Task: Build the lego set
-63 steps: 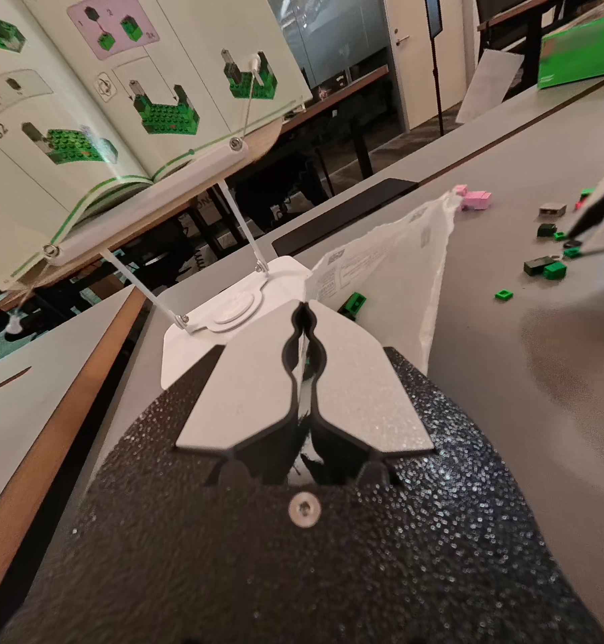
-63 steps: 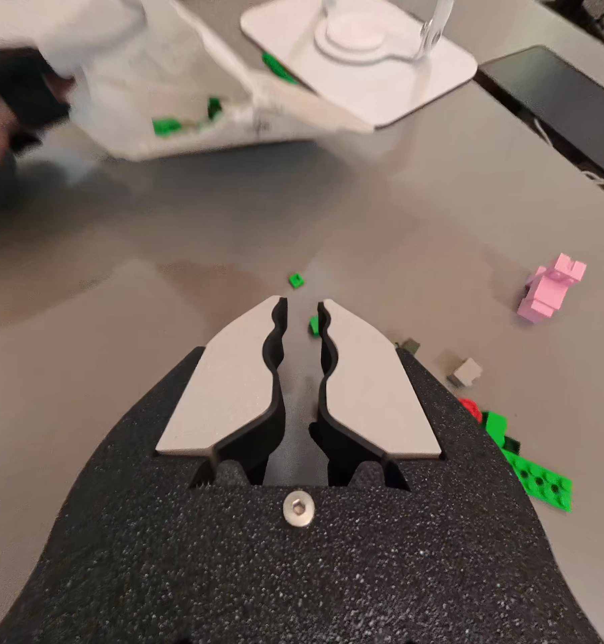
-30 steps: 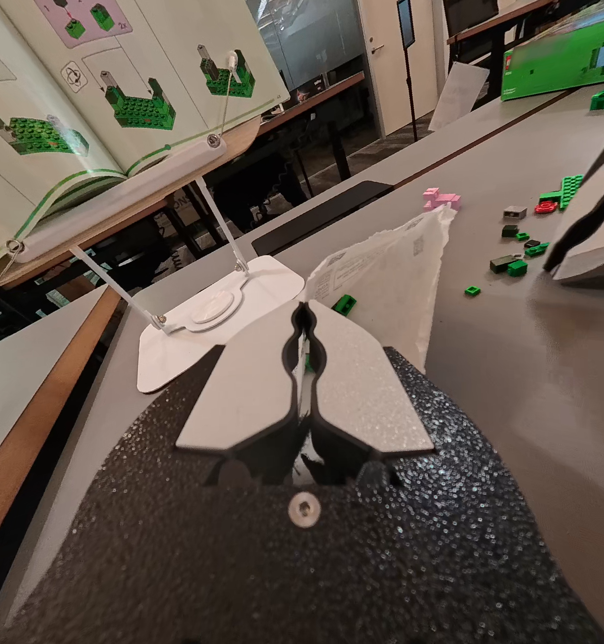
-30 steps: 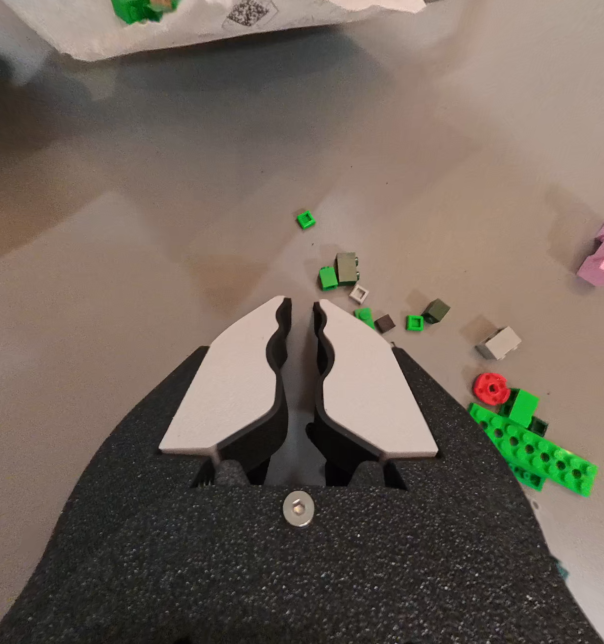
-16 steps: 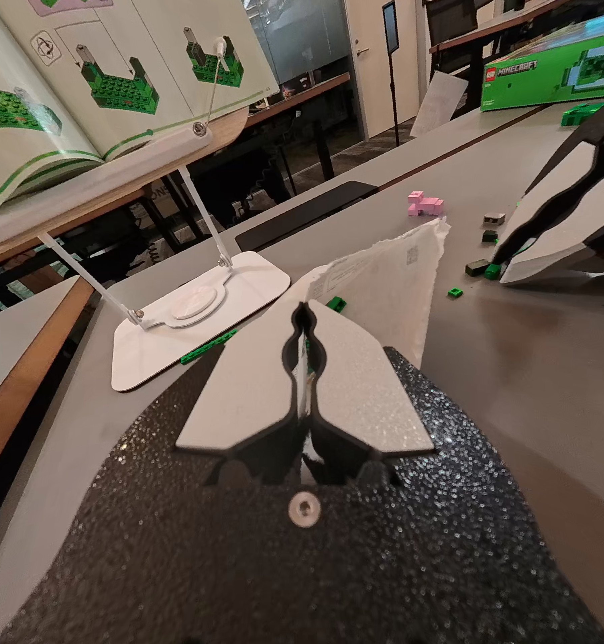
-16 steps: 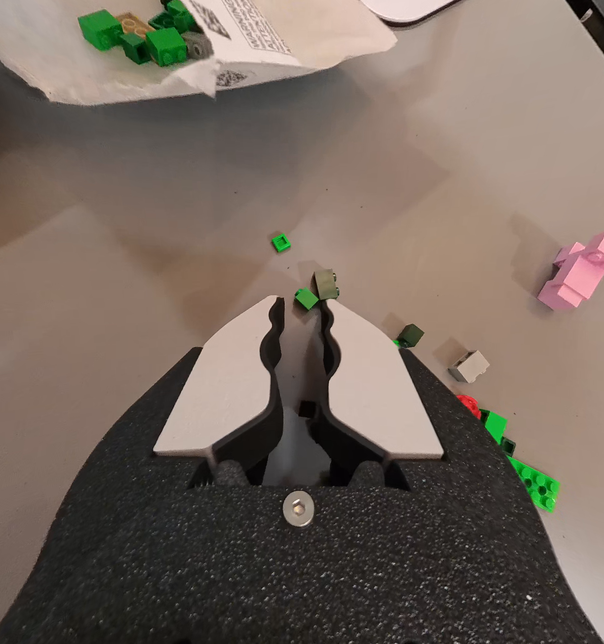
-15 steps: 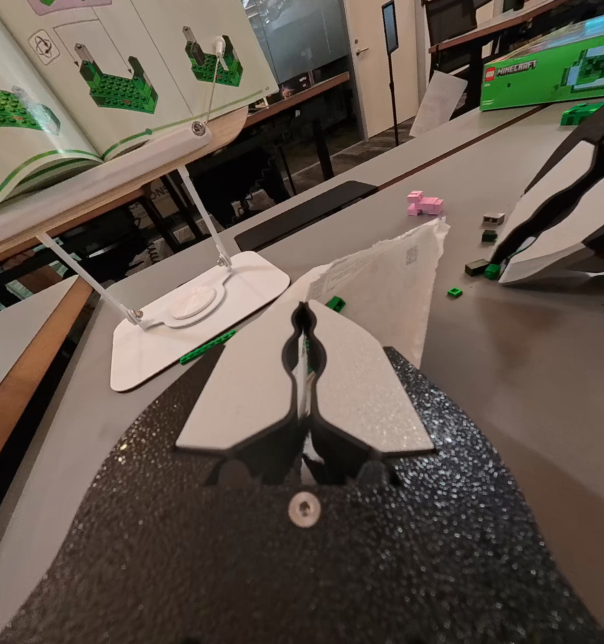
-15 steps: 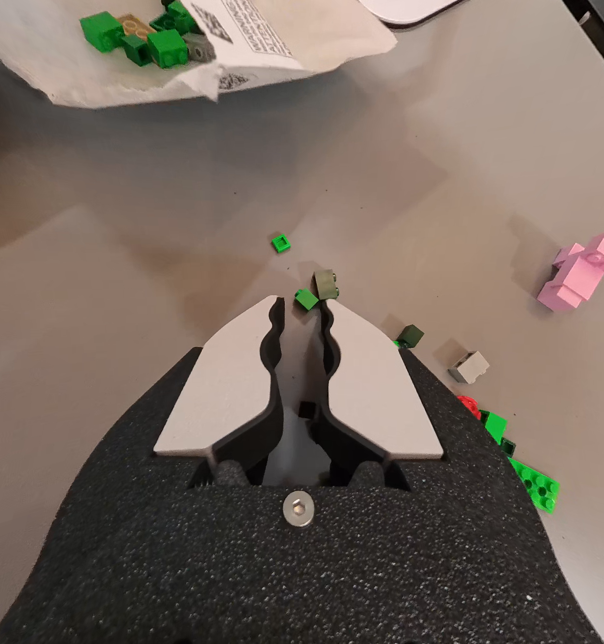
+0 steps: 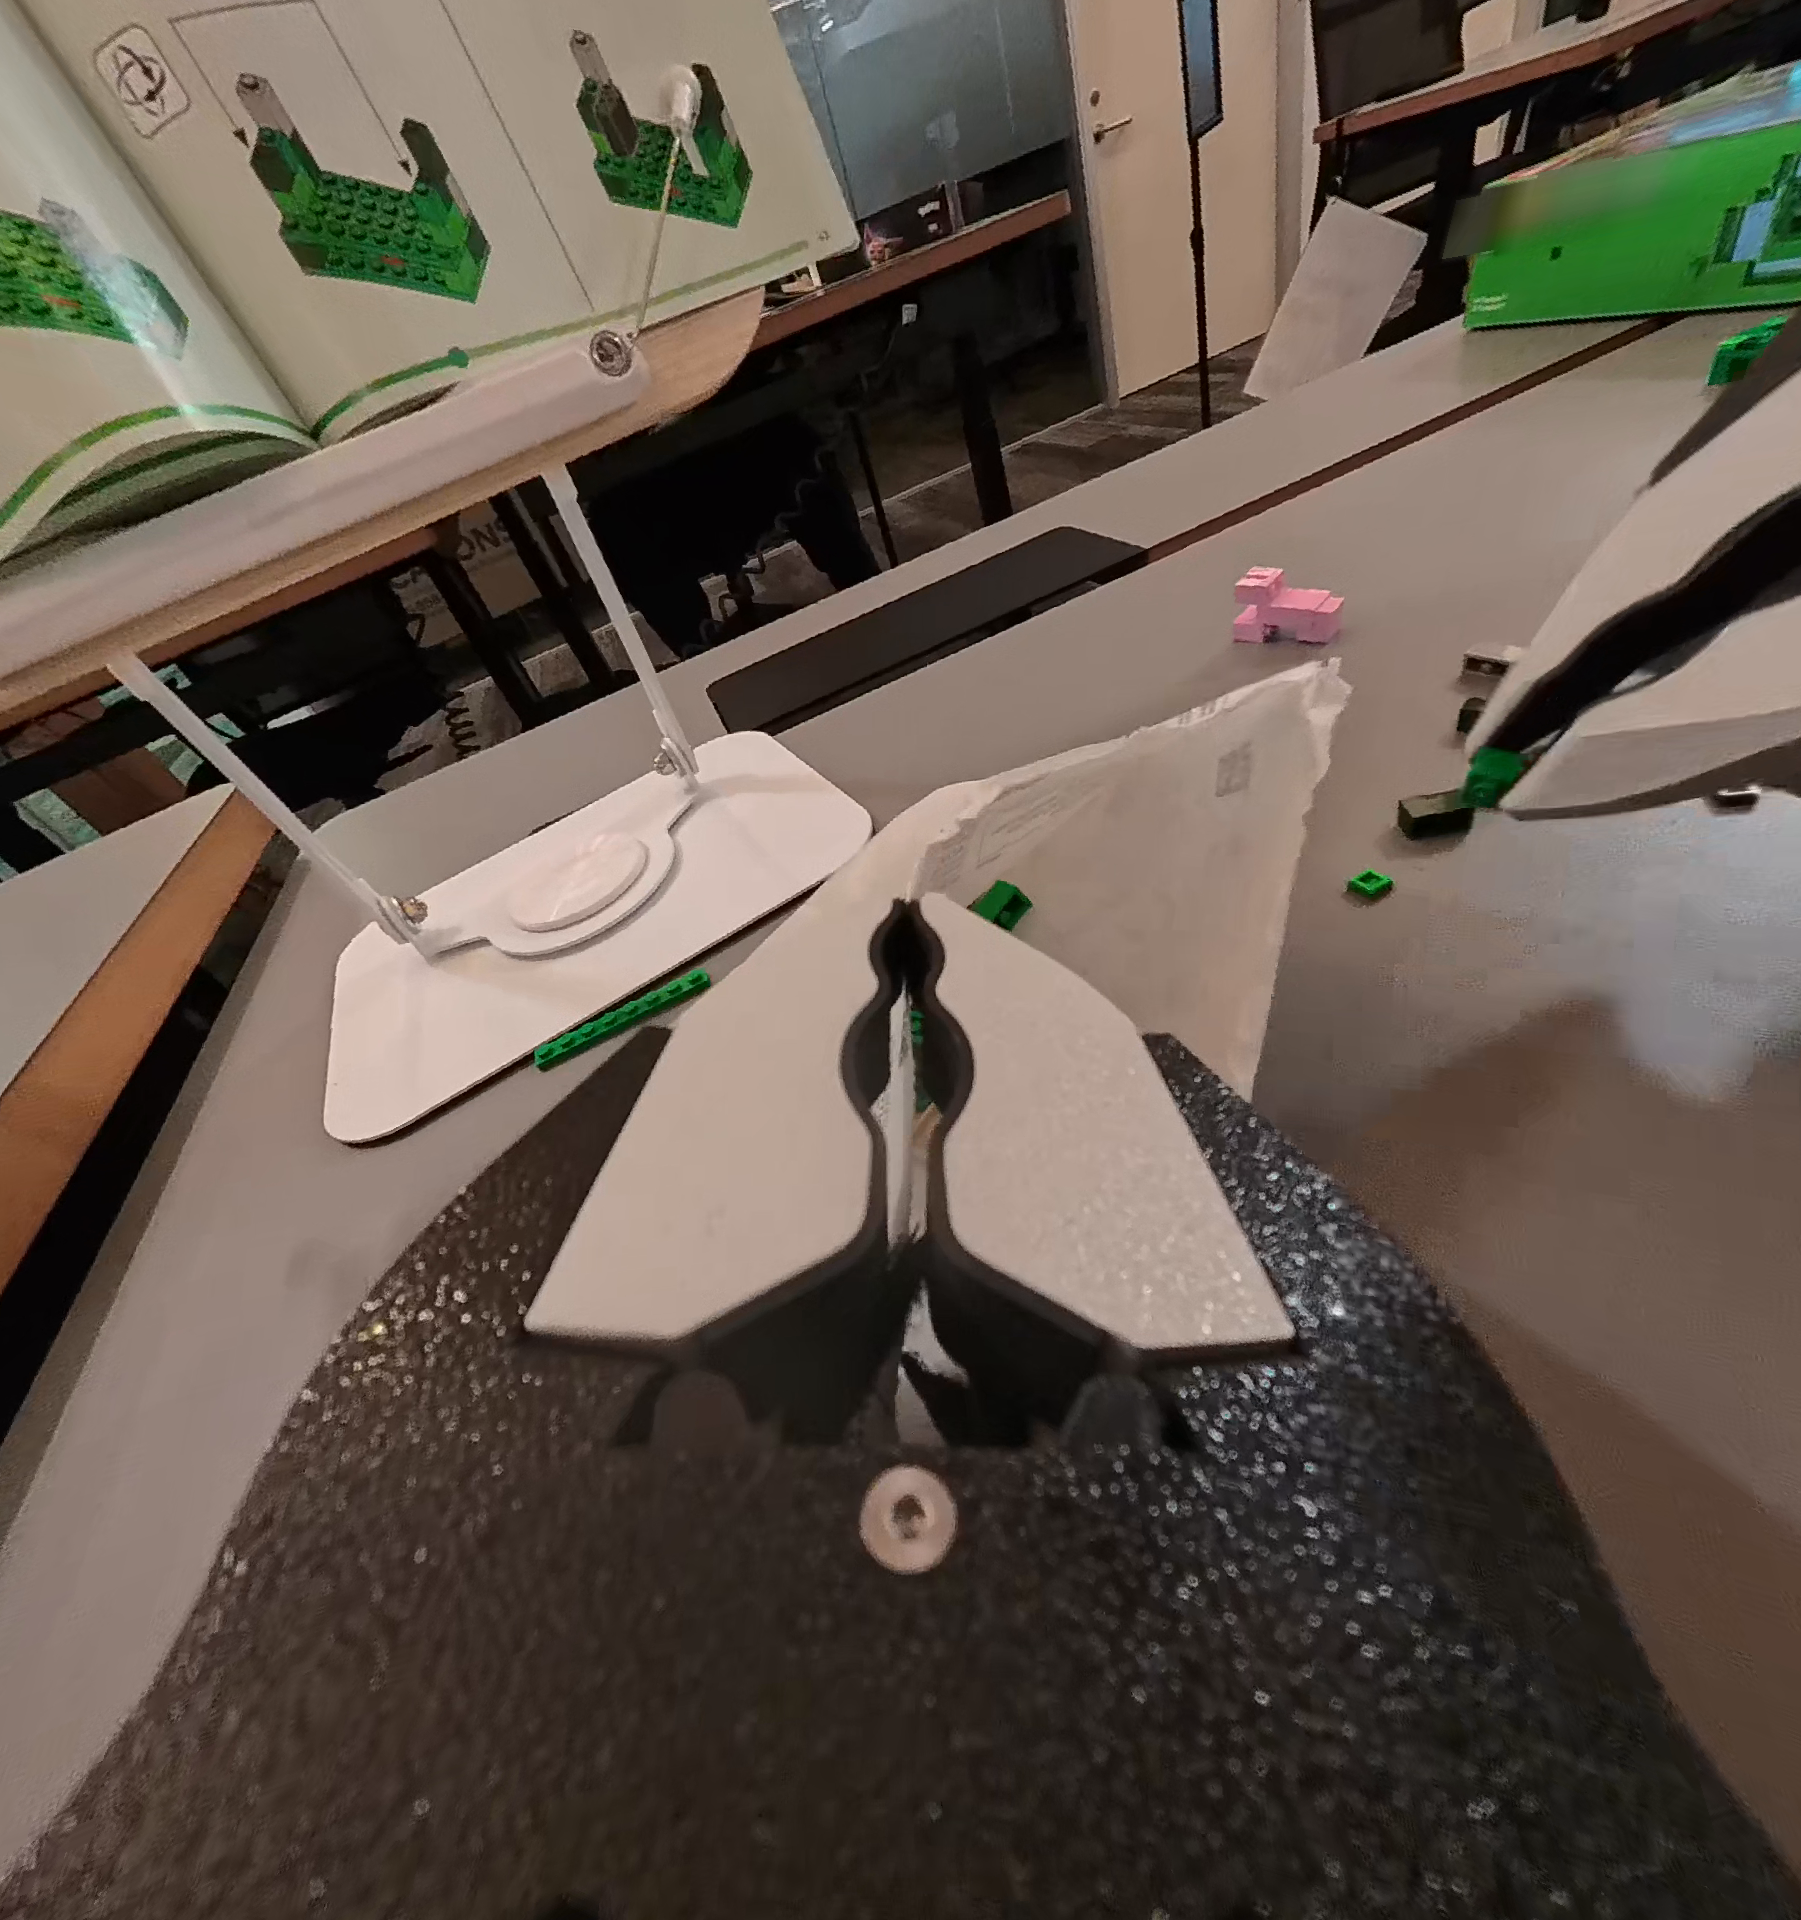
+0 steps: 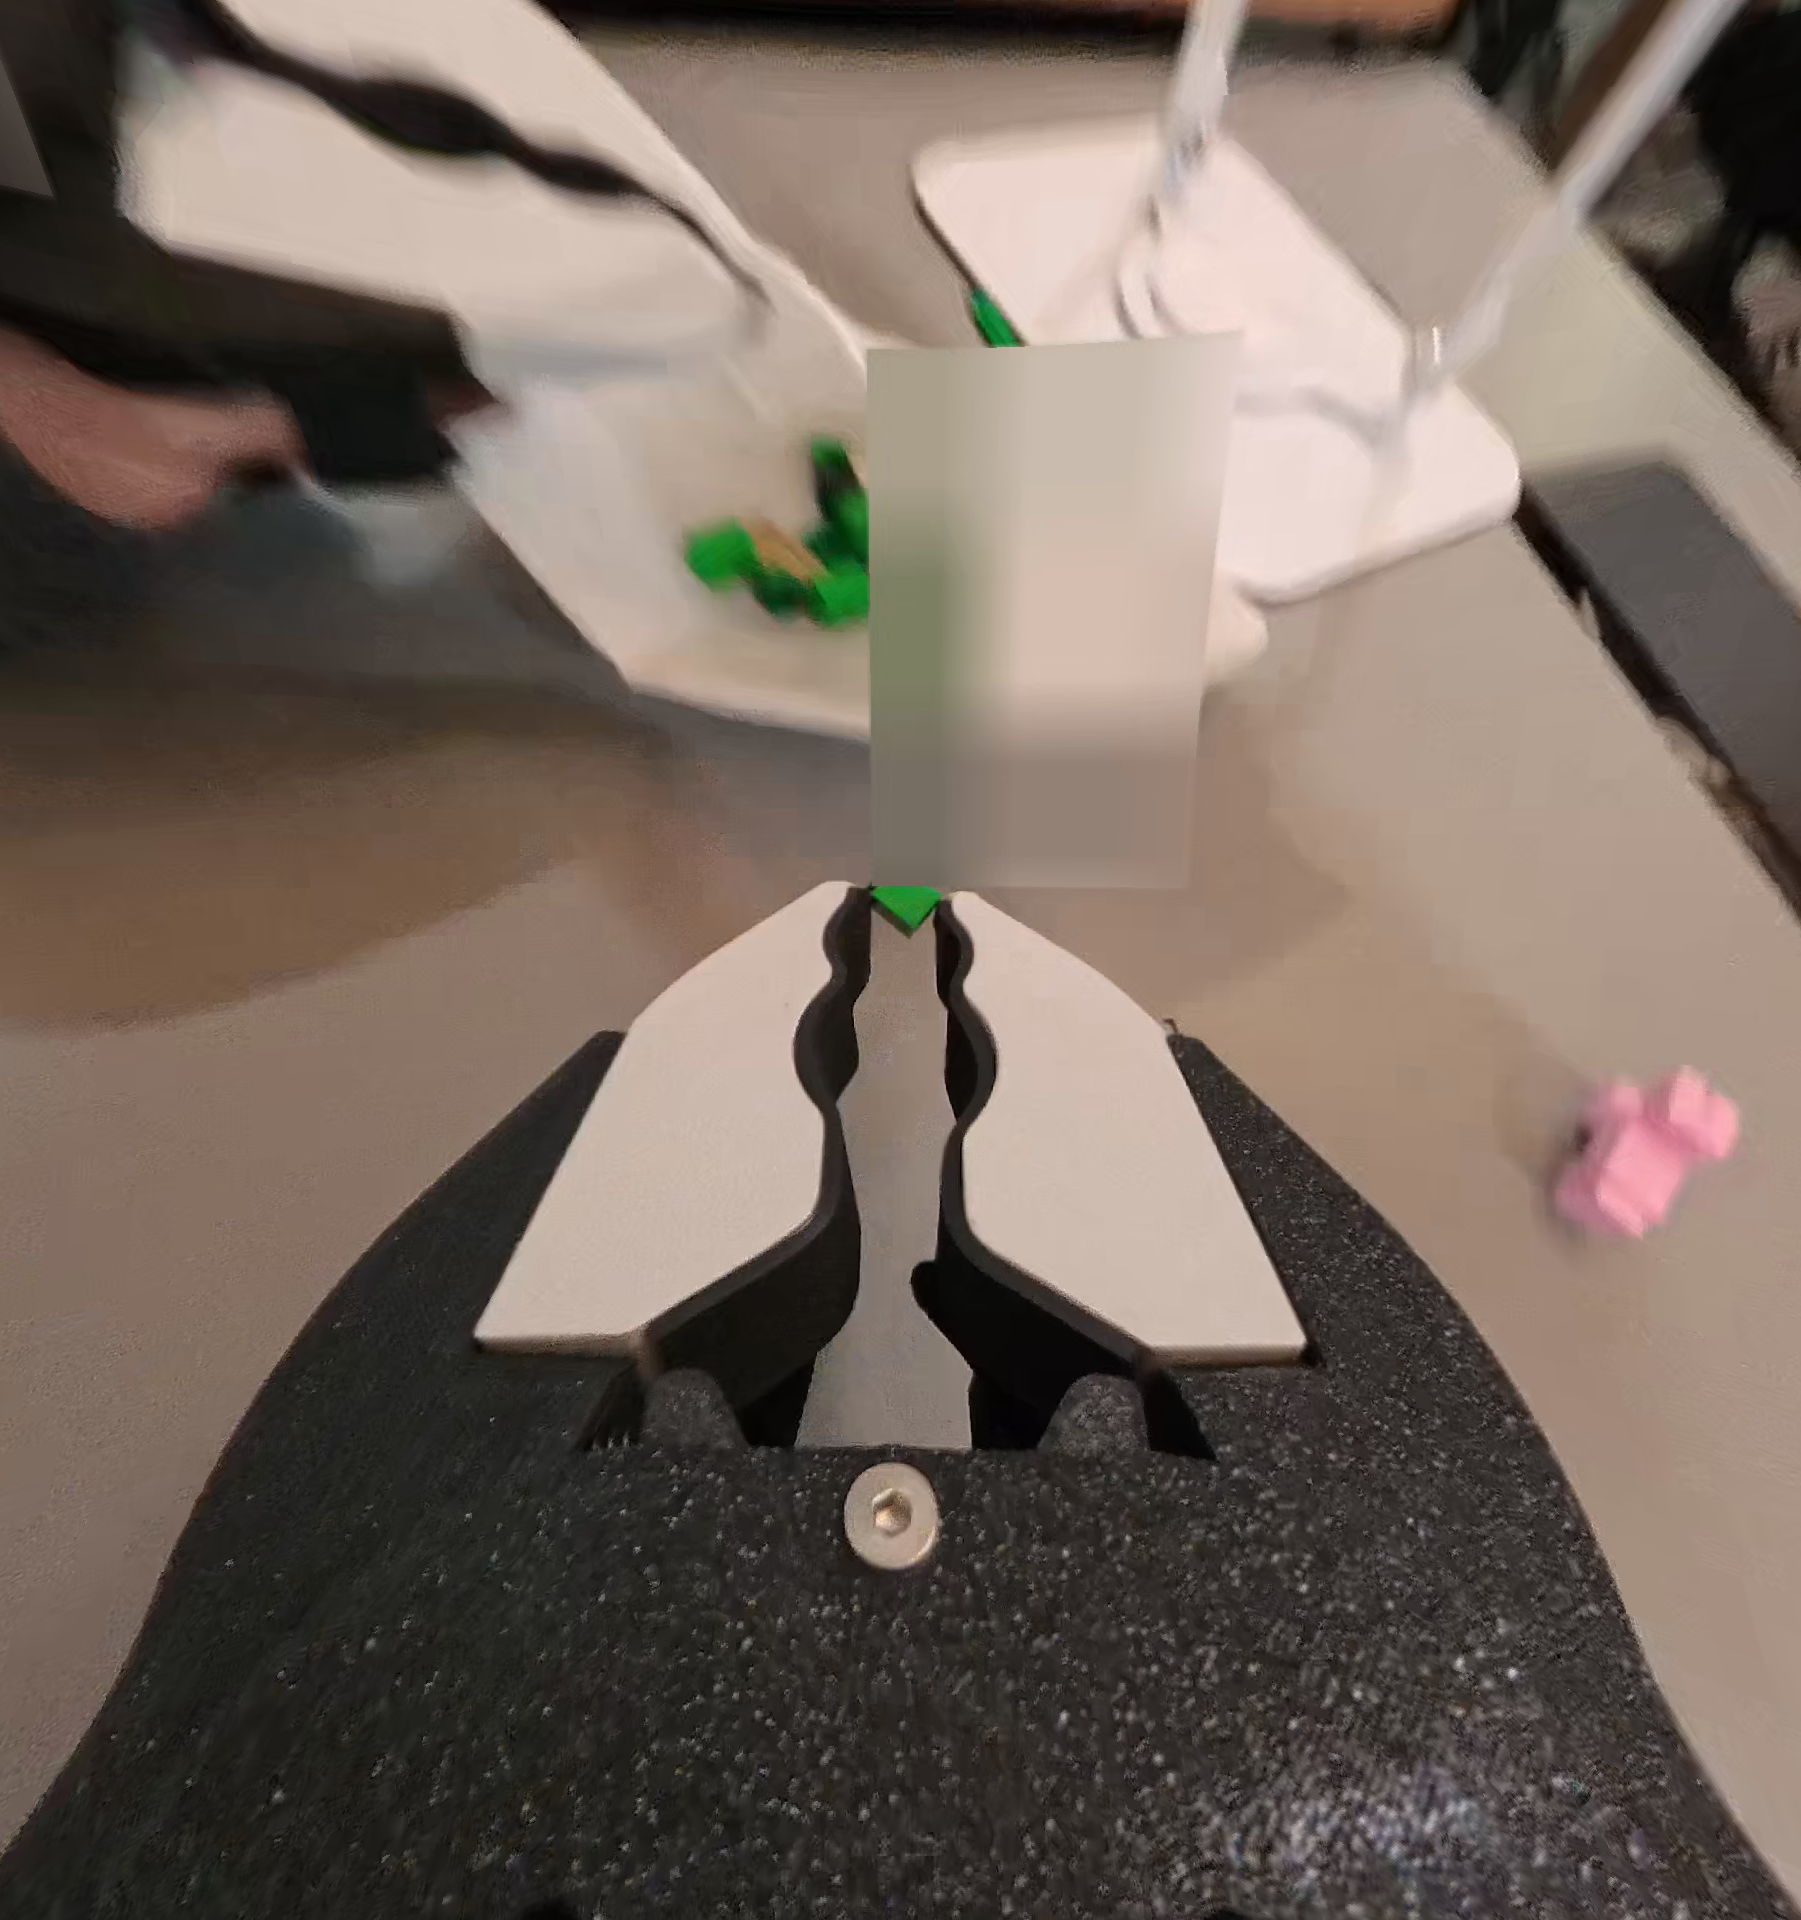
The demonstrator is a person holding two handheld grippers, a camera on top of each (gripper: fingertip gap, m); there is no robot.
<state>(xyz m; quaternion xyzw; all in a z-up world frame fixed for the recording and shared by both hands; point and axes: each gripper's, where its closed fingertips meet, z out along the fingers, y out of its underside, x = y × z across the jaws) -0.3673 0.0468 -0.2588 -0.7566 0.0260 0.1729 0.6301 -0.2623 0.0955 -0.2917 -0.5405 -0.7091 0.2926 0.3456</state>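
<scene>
Because the right wrist view is smeared with motion and a flat mosaic patch covers its middle, much of the white paper bag [image 10: 730, 665] and the loose green bricks [image 10: 782, 566] lying in its mouth is hard to make out, and the instruction booklet [image 9: 283, 208] on its white stand [image 9: 605, 904] is cut off at the top and left of the left wrist view. Half a second ago the right gripper [image 10: 901, 909] hung low over scattered pieces on the grey table [image 9: 1498, 1143], its fingers parted around bare tabletop with a small green brick [image 10: 904, 906] just ahead of the tips; now it is lifted and tilted toward the bag, and that brick sits pinched between the very tips, clear of the table. In the left wrist view the same brick [image 9: 1493, 774] shows at the tips of the right gripper, just above a dark brick [image 9: 1431, 816] on the table, with a tiny green tile [image 9: 1369, 883] nearby and a pink pig figure [image 9: 1285, 613] farther back. The left gripper [image 9: 908, 920] is clenched on the near edge of the bag, its fingers pressed together with only the paper between them, as before.
</scene>
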